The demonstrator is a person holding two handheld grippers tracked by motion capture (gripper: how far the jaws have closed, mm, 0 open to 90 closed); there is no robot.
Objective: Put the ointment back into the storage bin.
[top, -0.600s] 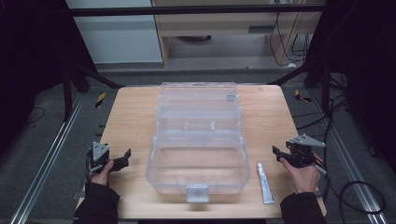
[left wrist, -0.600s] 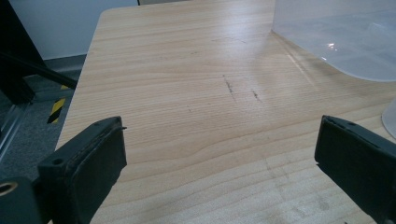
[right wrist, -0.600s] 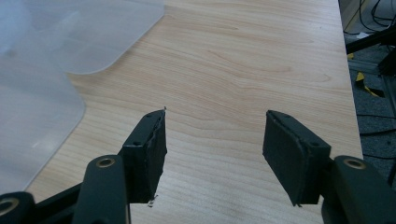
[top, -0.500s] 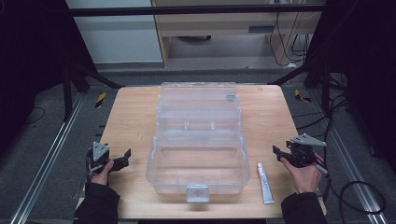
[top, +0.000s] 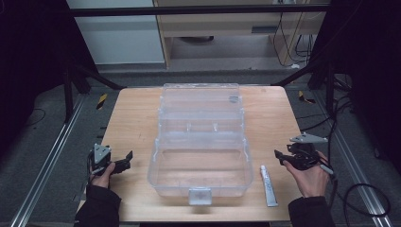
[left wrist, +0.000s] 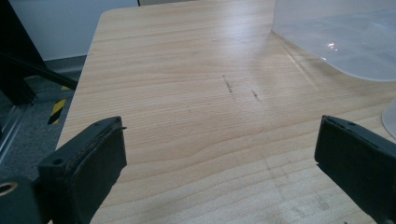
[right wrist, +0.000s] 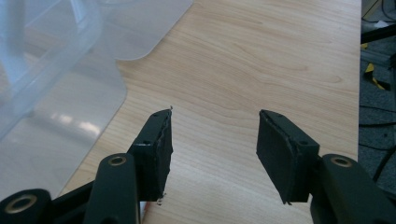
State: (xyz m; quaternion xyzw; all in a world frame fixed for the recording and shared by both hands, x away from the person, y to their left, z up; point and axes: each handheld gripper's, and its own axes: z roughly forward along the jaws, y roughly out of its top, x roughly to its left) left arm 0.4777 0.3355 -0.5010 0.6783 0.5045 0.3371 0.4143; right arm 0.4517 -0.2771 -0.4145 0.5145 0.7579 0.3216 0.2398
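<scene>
Box: a clear plastic case [top: 201, 161], lid thrown back, is seen mid-table on pale woodgrain [top: 127, 118].
Tube: a slim white tube [top: 268, 185] lies just beside it.
Left gripper [top: 124, 161]: held wide apart, empty.
Right gripper [top: 280, 156]: parted, nothing gripped.

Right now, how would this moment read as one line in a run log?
left tongs: open, empty | right tongs: open, empty | clear box: lid open, mid-table | tube: flat beside box, untouched

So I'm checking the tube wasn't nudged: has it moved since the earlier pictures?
No. The tube lies where it did, just right of the clear box near the table's front edge.
</scene>
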